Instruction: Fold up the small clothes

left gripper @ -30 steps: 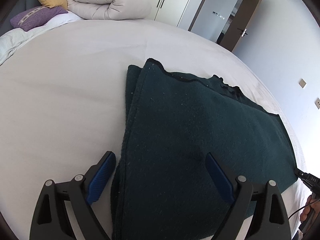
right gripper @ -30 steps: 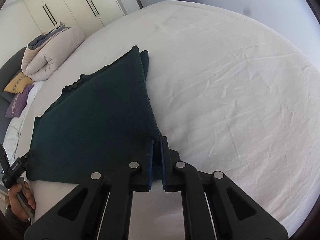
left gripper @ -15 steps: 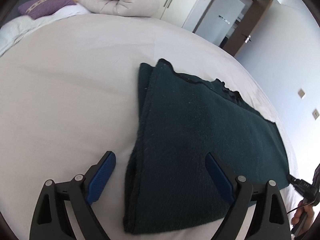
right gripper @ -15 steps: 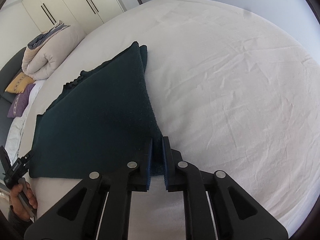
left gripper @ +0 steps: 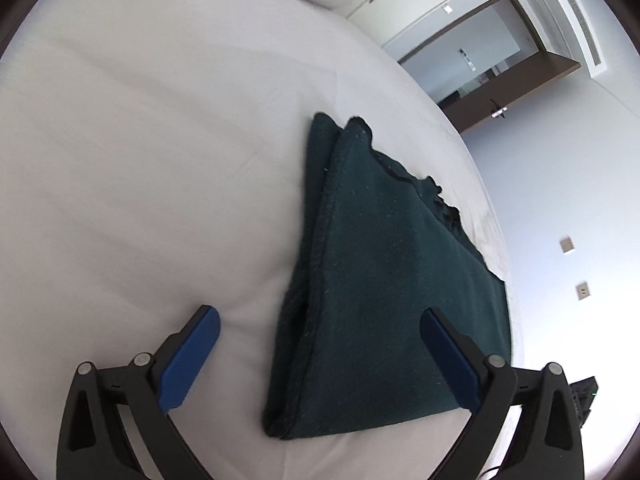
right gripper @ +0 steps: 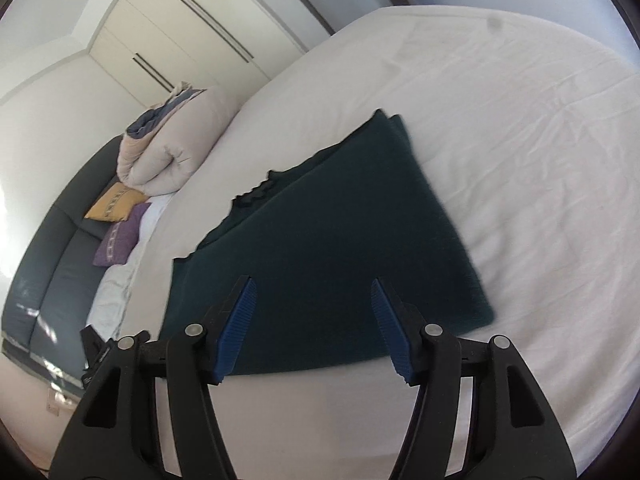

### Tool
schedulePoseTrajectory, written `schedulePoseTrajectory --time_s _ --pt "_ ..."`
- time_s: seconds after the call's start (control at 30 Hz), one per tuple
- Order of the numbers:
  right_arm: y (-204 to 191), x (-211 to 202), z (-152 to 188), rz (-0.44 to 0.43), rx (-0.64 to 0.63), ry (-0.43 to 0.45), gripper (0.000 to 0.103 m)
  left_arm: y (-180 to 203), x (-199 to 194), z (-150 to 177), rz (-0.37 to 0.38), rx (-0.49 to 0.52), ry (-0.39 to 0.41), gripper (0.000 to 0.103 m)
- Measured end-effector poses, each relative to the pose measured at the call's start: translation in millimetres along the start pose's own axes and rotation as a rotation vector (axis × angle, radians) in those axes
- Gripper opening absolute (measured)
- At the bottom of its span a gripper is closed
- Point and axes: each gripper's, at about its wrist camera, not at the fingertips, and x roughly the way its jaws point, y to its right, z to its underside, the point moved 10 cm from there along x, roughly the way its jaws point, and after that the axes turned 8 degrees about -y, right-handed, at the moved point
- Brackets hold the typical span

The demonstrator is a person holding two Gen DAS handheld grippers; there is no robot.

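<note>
Right wrist view: the right hand-held gripper (right gripper: 312,324) hovers released over the near edge of the folded dark green cloth (right gripper: 340,248) lying flat mid-bed (right gripper: 500,128), while the left hand-held gripper (left gripper: 320,356) gapes empty straddling its left corner, likely lining up another fold.

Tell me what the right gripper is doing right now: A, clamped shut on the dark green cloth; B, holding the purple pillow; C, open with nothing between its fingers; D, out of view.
C: the right gripper has its jaws spread wide above the dark green cloth, gripping nothing.
</note>
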Motion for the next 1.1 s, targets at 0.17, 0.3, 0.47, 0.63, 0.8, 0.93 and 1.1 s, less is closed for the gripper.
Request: schedulePoseTrajectory --time_s 0.17,0.3,0.47,0.63,0.8,0.93,1.1 --pt "-36 23 2 -0.107 -0.004 -0.048 0.059 14 14 -1 0.095 0.007 -0.135 0.1" --pt "-57 44 6 -0.147 -0.014 -0.091 0.059 20 27 -6 0.094 0.036 -0.201 0.1" --pt "-82 72 9 -0.185 -0.032 -0.15 0.059 24 36 -11 0.122 0.018 -0.243 0.085" --pt "-102 100 8 -0.228 -0.028 -0.194 0.059 24 37 2 0.146 0.005 -0.274 0.055" --pt "-120 142 8 -0.255 -0.029 -0.277 0.059 24 41 8 0.186 -0.034 -0.306 0.025" --pt "-124 178 10 -0.272 0.013 -0.332 0.059 17 41 9 0.234 -0.085 -0.31 0.015" --pt "-112 209 15 -0.297 0.067 -0.363 0.059 35 27 5 0.245 -0.052 -0.266 0.014"
